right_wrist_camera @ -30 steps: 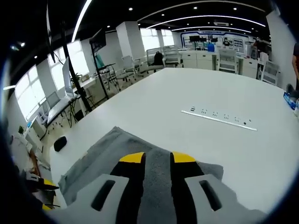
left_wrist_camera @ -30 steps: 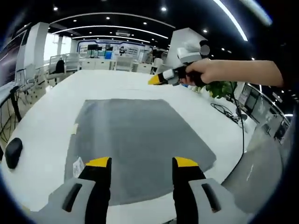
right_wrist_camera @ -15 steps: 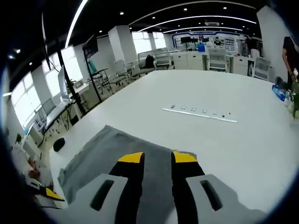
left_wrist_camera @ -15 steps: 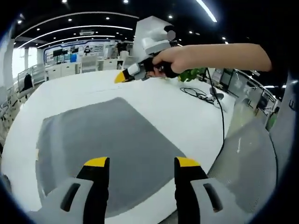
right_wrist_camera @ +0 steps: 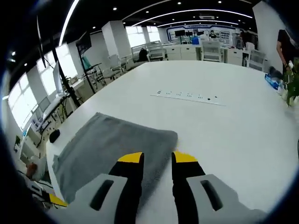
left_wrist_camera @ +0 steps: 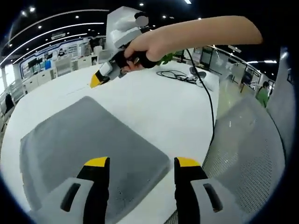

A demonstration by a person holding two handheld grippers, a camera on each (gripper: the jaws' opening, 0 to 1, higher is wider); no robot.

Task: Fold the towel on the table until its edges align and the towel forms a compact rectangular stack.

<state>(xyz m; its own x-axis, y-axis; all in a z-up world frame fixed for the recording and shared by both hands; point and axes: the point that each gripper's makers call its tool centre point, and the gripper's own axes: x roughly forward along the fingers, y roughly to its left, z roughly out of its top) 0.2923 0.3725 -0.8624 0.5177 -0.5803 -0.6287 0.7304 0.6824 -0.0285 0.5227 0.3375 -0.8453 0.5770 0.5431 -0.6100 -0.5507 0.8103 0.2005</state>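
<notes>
A flat, nubby grey terry towel (left_wrist_camera: 88,140) lies rectangular on the smooth white table (right_wrist_camera: 224,130). The left gripper (left_wrist_camera: 140,163) hovers with yellow-tipped jaws spread wide, empty. The right gripper (right_wrist_camera: 158,158), held in a hand (left_wrist_camera: 138,46), has jaws narrowly parted, gripping nothing.

1. Open-plan office with a dark ceiling (right_wrist_camera: 154,5) carrying curved light strips (right_wrist_camera: 187,10) and spotlights.
2. Tall windows (right_wrist_camera: 46,74) on the left, beside office chairs (right_wrist_camera: 112,63).
3. White counters (right_wrist_camera: 205,49) along the far wall.
4. A mesh chair back (left_wrist_camera: 247,149) near right.
</notes>
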